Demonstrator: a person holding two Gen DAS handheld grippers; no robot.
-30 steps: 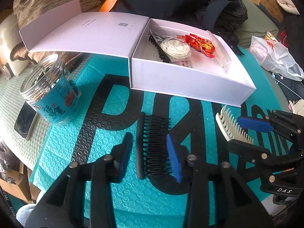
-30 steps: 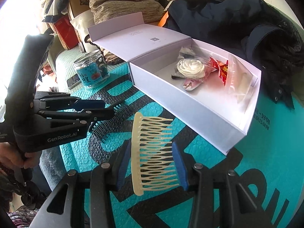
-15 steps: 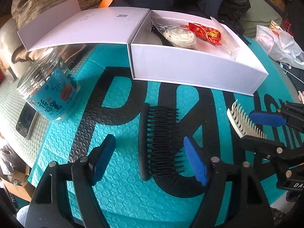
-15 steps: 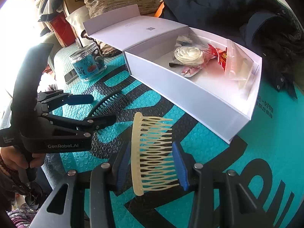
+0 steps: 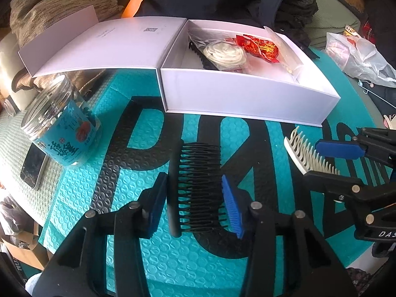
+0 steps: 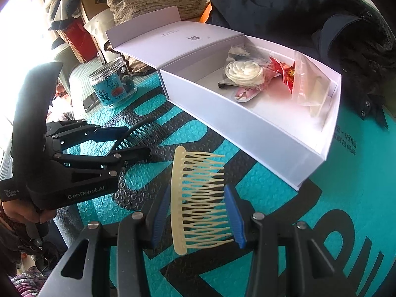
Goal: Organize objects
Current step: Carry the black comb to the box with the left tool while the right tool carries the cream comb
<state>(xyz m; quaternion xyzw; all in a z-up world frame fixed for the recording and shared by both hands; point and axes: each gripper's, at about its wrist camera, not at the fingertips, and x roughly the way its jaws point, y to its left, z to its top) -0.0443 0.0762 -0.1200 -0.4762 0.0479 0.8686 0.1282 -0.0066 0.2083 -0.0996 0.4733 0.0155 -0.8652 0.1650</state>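
We note two hair combs (image 5: 198, 185) (image 6: 198, 200) on the mat (image 5: 173, 259) before the open box (image 5: 247, 99); jar (image 5: 61, 133) left of it.

Both handheld tools were matte black with blue rubber finger pads and silver pivot screws. The left tool (image 6: 128, 146) bore white "GenRobot.AI" lettering; the right tool (image 5: 321, 158) showed "DAS". Dark beads circled the person's wrist.

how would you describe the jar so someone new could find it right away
Start at the open white box on the teal mat; its lid lies flat to the left. Just before that lid stands the jar: clear plastic, blue label, no cap, beside a phone.
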